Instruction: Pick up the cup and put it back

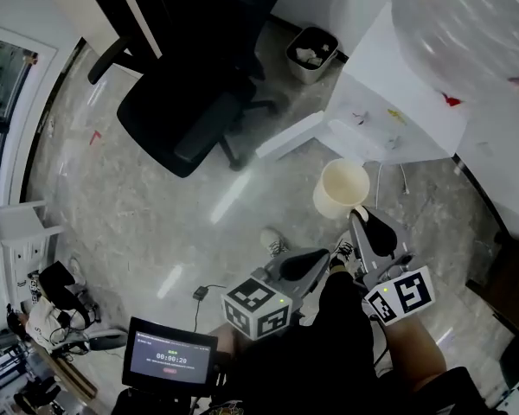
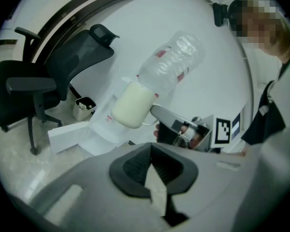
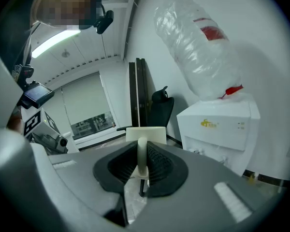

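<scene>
A cream cup (image 1: 342,188) hangs in the air above the floor, in front of the white water dispenser (image 1: 389,102). My right gripper (image 1: 360,216) is shut on the cup's handle (image 3: 142,154), which stands upright between the black pads; the cup's body (image 3: 145,133) shows just past them. In the left gripper view the cup (image 2: 133,105) appears side-on, with the right gripper (image 2: 183,124) behind it. My left gripper (image 1: 324,258) sits lower and to the left of the cup, apart from it, its jaws (image 2: 151,146) shut with nothing between them.
A clear water bottle (image 1: 467,24) tops the dispenser. A black office chair (image 1: 190,111) stands to the left on the pale floor, and a small waste bin (image 1: 311,54) sits by the wall. A white box (image 1: 290,137) lies on the floor. A small screen (image 1: 170,353) shows bottom left.
</scene>
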`<state>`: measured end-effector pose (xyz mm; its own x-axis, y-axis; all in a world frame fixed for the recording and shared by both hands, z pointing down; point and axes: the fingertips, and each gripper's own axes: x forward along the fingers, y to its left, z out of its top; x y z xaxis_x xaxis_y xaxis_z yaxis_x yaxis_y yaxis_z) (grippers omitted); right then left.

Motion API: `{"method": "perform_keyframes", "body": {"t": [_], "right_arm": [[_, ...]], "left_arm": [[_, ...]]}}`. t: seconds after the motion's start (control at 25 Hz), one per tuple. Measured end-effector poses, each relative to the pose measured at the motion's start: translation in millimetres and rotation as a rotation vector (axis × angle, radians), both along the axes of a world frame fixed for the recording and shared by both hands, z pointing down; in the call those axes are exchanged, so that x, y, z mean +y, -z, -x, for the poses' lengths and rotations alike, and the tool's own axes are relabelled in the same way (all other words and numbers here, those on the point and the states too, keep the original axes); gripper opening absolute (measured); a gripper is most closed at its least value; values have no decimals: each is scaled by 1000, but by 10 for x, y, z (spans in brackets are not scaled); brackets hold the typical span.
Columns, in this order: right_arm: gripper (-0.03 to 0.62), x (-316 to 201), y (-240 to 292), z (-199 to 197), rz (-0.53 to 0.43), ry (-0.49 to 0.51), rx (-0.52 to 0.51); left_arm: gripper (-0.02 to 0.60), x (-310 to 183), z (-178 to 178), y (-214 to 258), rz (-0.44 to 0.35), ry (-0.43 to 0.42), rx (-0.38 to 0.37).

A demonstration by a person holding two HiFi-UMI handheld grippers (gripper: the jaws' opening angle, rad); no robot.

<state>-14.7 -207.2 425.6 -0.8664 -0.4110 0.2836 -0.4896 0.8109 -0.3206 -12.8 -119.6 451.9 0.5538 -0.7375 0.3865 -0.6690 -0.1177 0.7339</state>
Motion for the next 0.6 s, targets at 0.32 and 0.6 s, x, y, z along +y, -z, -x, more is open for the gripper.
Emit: {"method": "perform_keyframes", "body": {"t": [0.32,0.6], "right_arm": [[46,-119,-1242,87,41,106,-36],[46,-356,-2424,-128,11,53,0]], "left_arm": [[5,50,-557,-861,-56,-72,-38],[5,-214,-632,-1747,-185,-15,-3]]}}
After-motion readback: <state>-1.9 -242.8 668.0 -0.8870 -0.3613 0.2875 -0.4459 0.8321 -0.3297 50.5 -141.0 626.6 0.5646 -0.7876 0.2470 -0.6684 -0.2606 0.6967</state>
